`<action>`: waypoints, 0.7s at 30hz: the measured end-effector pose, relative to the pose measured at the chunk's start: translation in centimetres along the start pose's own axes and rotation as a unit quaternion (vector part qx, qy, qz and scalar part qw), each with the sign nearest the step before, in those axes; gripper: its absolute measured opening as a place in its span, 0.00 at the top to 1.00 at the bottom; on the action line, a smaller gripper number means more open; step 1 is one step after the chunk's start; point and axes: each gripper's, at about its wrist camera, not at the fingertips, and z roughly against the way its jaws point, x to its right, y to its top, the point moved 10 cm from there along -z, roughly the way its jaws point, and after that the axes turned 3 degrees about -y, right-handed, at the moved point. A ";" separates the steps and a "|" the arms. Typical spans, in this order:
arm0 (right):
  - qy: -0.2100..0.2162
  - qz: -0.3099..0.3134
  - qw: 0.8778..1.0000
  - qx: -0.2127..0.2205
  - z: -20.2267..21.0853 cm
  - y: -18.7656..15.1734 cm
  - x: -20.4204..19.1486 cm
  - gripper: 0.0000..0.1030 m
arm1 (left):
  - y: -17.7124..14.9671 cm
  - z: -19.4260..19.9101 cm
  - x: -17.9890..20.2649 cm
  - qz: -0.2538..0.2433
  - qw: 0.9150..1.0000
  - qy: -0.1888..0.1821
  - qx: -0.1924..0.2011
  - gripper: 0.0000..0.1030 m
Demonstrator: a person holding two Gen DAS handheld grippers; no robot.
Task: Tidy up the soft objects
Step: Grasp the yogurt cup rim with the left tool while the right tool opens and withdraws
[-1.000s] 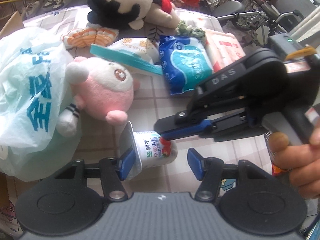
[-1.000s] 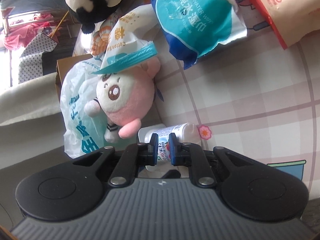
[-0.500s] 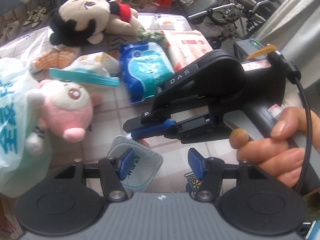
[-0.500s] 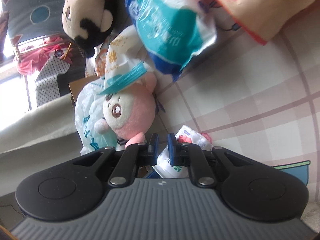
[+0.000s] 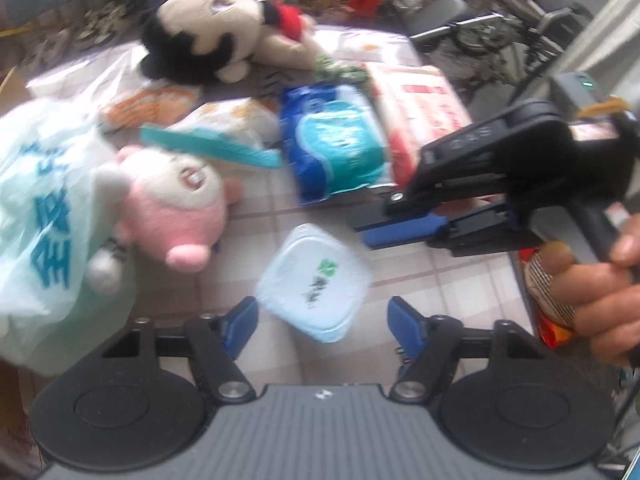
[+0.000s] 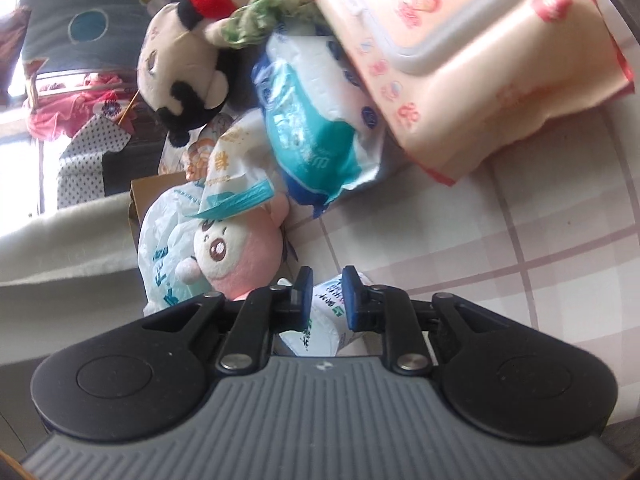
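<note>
Jaws just opening; yogurt cup point(image 6: 326, 322) half hidden behind right gripper point(image 6: 325, 294).

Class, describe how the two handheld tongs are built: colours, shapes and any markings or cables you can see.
The left tongs have a grey ribbed body, two round black discs, black linkage arms with silver rivets and blue pads. The right tongs match; from the side their black shell reads "DAS". A hand grips the handle; no sleeve shows.
</note>
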 end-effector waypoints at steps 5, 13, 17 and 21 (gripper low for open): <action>0.004 0.002 1.000 -0.019 -1.8 -0.2 -0.9 0.81 | -0.8 -2.0 -1.1 0.040 0.998 -0.018 -0.043 0.26; 0.037 -0.048 0.997 -0.055 -3.7 -2.0 -0.8 0.81 | -1.0 -2.1 -1.9 0.067 0.996 -0.023 -0.046 0.26; 0.047 -0.062 0.994 -0.071 -4.3 -2.9 -0.8 0.81 | -1.6 -1.6 -2.9 0.079 0.995 -0.020 -0.054 0.26; 0.041 -0.048 0.993 -0.104 -5.4 -4.4 -1.4 0.81 | -2.1 -1.2 -4.1 0.091 0.994 -0.013 -0.062 0.26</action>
